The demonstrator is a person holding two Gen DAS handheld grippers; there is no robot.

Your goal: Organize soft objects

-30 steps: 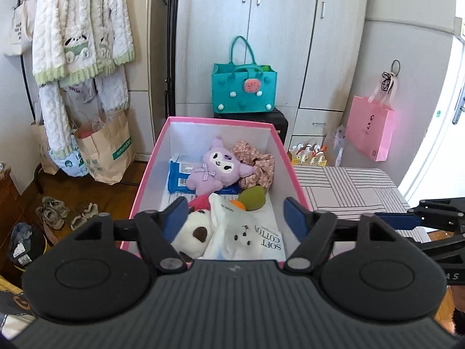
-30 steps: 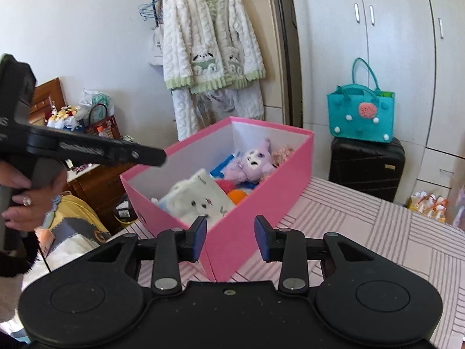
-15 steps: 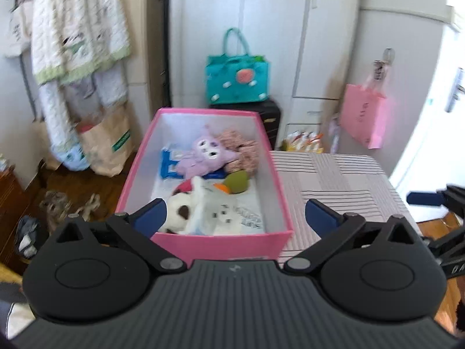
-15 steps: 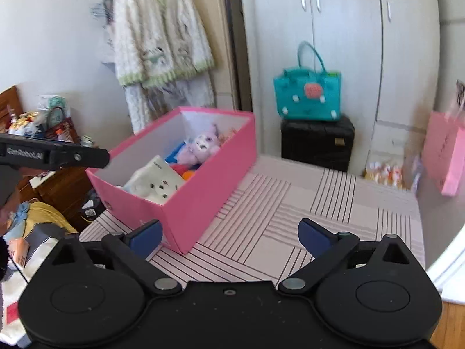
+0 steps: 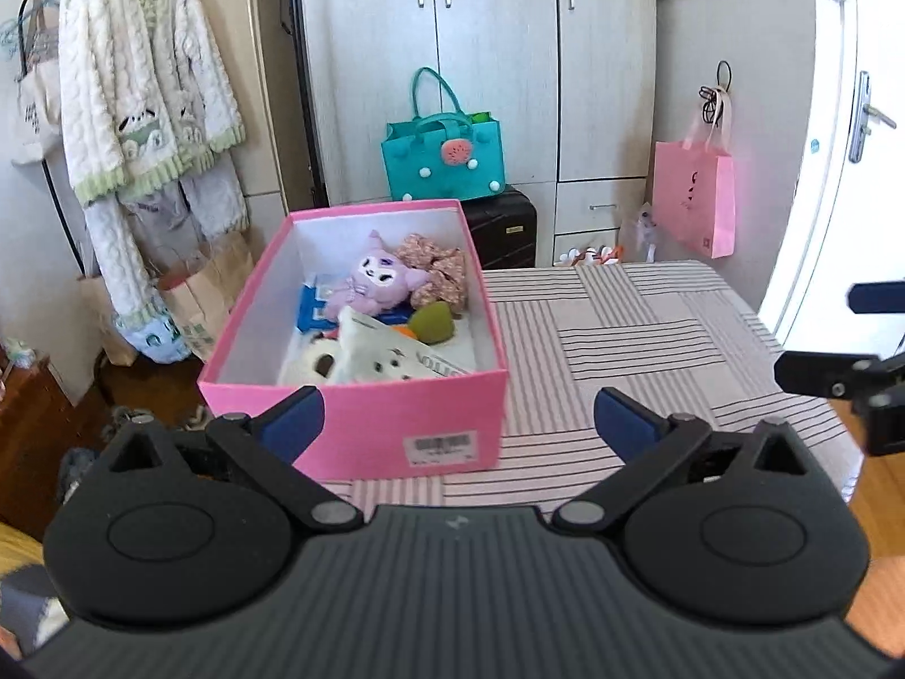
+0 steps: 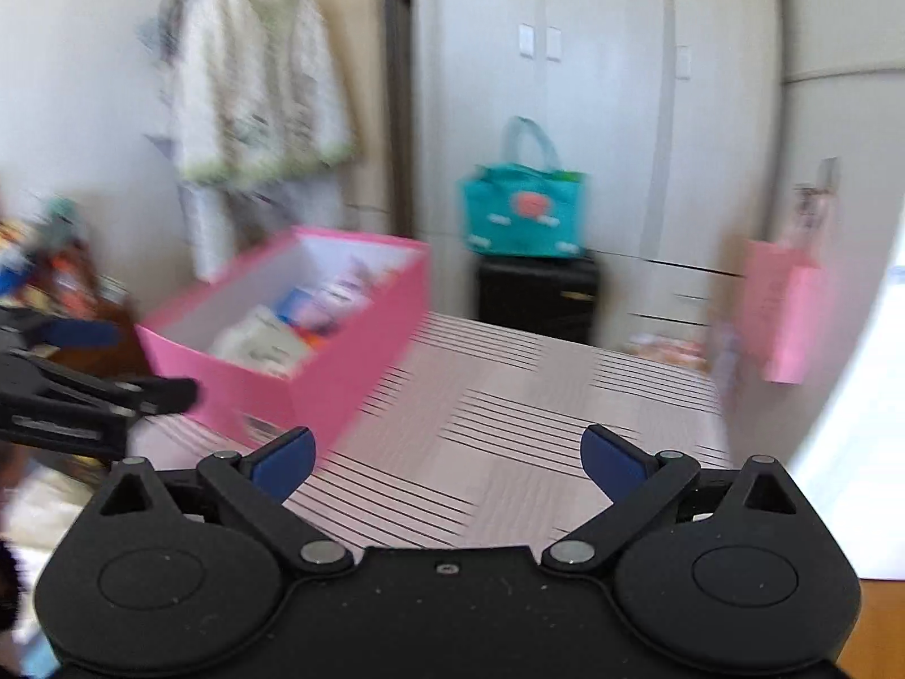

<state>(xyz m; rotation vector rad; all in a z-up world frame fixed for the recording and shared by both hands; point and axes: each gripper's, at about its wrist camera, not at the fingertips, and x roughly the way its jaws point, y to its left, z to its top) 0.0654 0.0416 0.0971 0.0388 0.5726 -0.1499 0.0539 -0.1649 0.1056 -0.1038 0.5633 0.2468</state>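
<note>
A pink box [image 5: 362, 424] stands on the left part of the striped table [image 5: 650, 339]. Inside lie a purple plush [image 5: 378, 278], a floral scrunchie [image 5: 438, 269], a green soft piece [image 5: 432, 321], a white bear plush [image 5: 373, 359] and a blue packet [image 5: 308, 305]. My left gripper [image 5: 458, 421] hangs open and empty just in front of the box's near wall. My right gripper [image 6: 447, 455] is open and empty over the bare cloth, to the right of the pink box [image 6: 339, 362]. The right wrist view is blurred. Each gripper shows at the edge of the other's view.
Behind the table a teal bag [image 5: 444, 155] sits on a black suitcase [image 5: 503, 226] against the wardrobe. A pink bag [image 5: 694, 198] hangs at the right near a door. A white robe [image 5: 141, 107] and paper bags [image 5: 192, 294] are at the left.
Both grippers have opened wide and drawn back from the box, which now looks farther off. The right wrist view has swung to the right across the table.
</note>
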